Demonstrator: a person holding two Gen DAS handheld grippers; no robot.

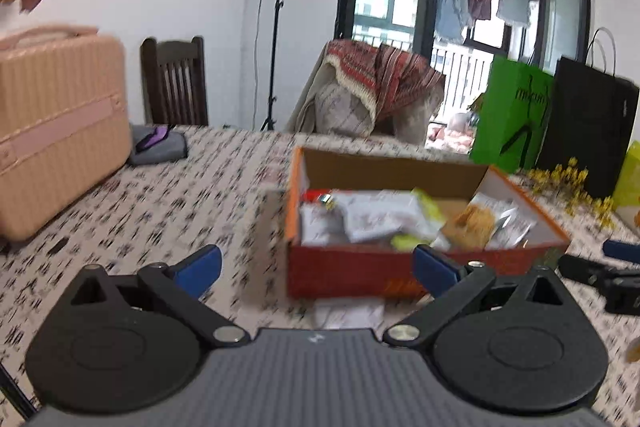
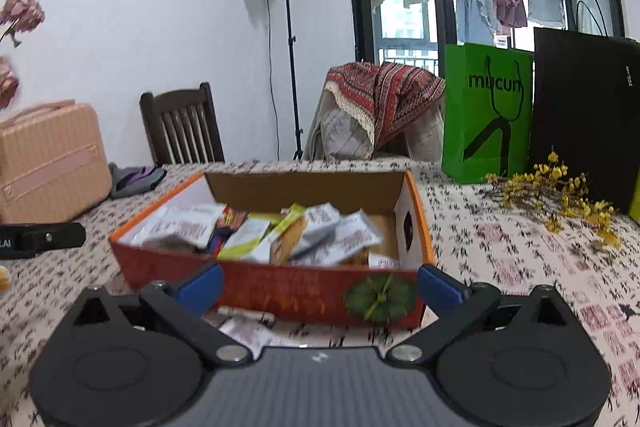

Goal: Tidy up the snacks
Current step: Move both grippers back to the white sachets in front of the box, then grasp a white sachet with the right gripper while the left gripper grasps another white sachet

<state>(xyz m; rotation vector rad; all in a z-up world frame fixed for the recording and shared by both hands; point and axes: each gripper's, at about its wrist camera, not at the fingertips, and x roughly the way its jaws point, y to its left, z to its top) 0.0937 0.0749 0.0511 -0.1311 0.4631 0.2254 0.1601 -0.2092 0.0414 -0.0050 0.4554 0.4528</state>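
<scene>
Here, one orange cardboard box [image 2: 280, 291] sits mid-table on the patterned tablecloth [image 2: 520, 247], heaped with snack packets [image 2: 304, 231] too blurred to count. The left gripper [image 1: 316, 267] and right gripper [image 2: 318, 287] both hover spread wide, empty. One white packet [image 2: 248, 327] lies outside before the box, partly hidden. Two shopping bags, green [image 2: 486, 111] and black [image 2: 580, 115], stand behind.

Both our views sit low over the table [image 1: 168, 195], looking forward toward the window wall. From the left wrist we see the orange box [image 1: 360, 267] close ahead at 1 o'clock; from the right wrist it [image 2: 280, 287] lies dead ahead at 12. Both share the box, green bag [image 2: 486, 115] and lamp stand [image 1: 276, 27].
</scene>
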